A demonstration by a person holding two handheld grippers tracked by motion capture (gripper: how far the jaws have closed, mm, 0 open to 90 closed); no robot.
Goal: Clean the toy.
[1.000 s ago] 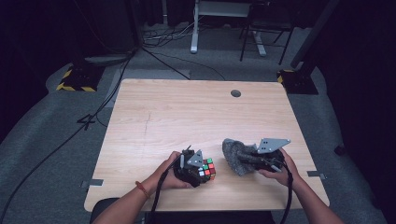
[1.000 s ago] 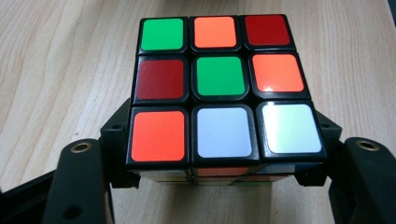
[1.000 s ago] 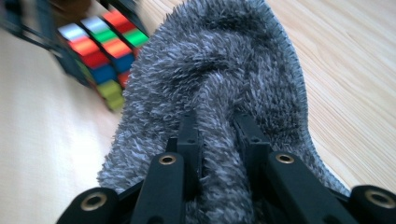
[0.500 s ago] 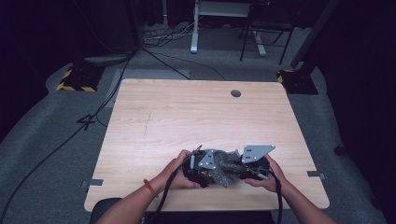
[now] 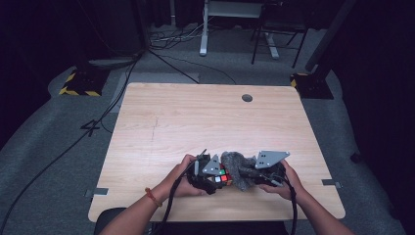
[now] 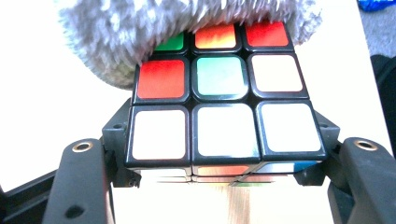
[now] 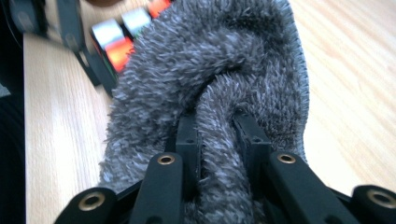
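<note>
A colour puzzle cube (image 6: 219, 116) sits clamped between the jaws of my left gripper (image 6: 219, 163), with a white row nearest the camera. My right gripper (image 7: 217, 133) is shut on a fold of a fuzzy grey cloth (image 7: 219, 60), which is pressed over the cube's far side (image 6: 163, 32). In the high view both grippers meet near the table's front edge: left gripper (image 5: 208, 174) holds the cube (image 5: 222, 177), and the cloth (image 5: 237, 169) lies between it and the right gripper (image 5: 254, 174).
The light wooden table (image 5: 195, 122) stretches away beyond the hands, with a round cable hole (image 5: 247, 98) at the back right. Cables and yellow-black floor blocks (image 5: 78, 85) lie on the grey floor behind it.
The two grippers have come together. The right one has carried the cloth leftward until it touches and partly covers the cube held by the left.
</note>
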